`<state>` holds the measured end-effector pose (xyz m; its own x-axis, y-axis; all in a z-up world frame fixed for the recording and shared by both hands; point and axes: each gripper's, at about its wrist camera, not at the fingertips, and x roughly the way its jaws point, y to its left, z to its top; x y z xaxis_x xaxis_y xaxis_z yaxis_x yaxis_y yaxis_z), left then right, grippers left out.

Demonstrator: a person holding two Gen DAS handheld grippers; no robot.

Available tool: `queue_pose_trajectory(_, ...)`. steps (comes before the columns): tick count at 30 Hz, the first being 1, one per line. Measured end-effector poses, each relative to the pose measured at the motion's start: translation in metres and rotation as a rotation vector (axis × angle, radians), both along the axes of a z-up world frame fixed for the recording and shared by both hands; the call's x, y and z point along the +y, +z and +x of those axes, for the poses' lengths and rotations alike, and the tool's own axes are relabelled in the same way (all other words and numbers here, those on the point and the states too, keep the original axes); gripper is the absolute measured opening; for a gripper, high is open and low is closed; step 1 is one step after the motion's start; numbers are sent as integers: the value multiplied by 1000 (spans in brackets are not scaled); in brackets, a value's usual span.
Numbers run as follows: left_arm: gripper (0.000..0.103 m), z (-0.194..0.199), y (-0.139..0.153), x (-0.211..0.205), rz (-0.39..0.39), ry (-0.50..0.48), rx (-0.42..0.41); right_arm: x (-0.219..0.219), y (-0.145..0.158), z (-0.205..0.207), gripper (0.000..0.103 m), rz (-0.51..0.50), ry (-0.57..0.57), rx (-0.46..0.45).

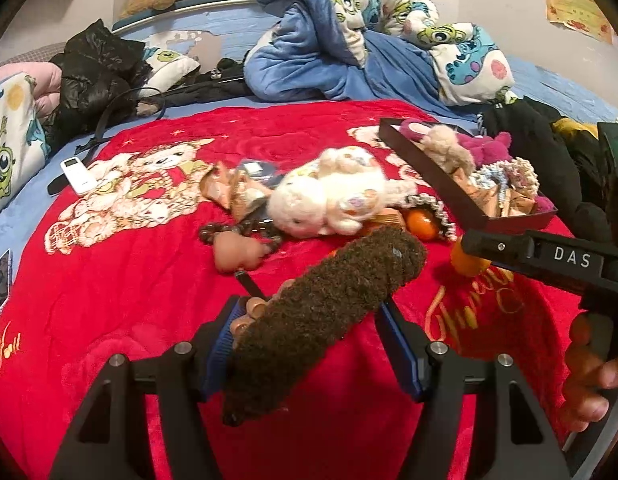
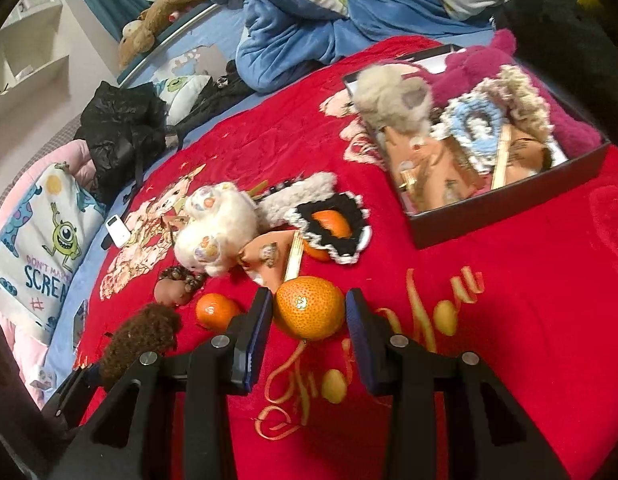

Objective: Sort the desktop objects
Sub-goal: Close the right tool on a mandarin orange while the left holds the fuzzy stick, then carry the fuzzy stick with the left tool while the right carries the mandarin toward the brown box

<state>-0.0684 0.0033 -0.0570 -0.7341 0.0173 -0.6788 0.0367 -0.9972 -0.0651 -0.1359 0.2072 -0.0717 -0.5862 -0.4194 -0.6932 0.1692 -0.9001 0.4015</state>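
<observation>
My left gripper [image 1: 311, 316] is shut on a brown fuzzy plush toy [image 1: 321, 312], which lies slanted between the blue pads above the red blanket [image 1: 129, 300]. In the right wrist view the same toy [image 2: 143, 336] shows at the lower left. My right gripper [image 2: 309, 304] is shut on a large orange [image 2: 309, 312], its pads pressed on both sides. A smaller orange [image 2: 215, 310] lies just left of it. A white plush rabbit [image 2: 217, 232] lies behind, beside a black crocheted pouch [image 2: 341, 248] with another orange inside. The black box [image 2: 509, 200] at the back right holds plush and crocheted items.
A bead bracelet [image 1: 229, 232] and a small pink figure [image 1: 239, 250] lie ahead of the left gripper. A white remote [image 1: 79, 176] rests at the blanket's left edge. Black clothing [image 1: 97, 72] and a blue quilt [image 1: 329, 60] pile up behind. A person's hand [image 1: 589, 380] shows at right.
</observation>
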Motion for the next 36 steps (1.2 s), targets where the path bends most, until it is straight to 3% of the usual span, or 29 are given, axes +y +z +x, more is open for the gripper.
queue_pose_trajectory(9, 68, -1, -1, 46, -28, -71, 11, 50, 8, 13, 37, 0, -57, 25)
queue_pose_trajectory(19, 68, -9, -1, 104, 10, -148, 22, 112, 22, 37, 37, 49, -125, 83)
queue_pose_trajectory(23, 68, -13, 1, 132, 65, -182, 16, 138, 29, 48, 37, 34, -161, 111)
queue_pose_trajectory(27, 68, -9, 5, 158, 44, -221, 52, 155, 30, 50, 37, 7, -197, 112)
queue_pose_trajectory(29, 68, -9, 5, 162, 27, -231, 50, 158, 30, 48, 37, 1, -210, 103)
queue_pose_trajectory(36, 68, -17, 4, 145, 82, -193, 36, 151, 37, 50, 37, 6, -213, 118)
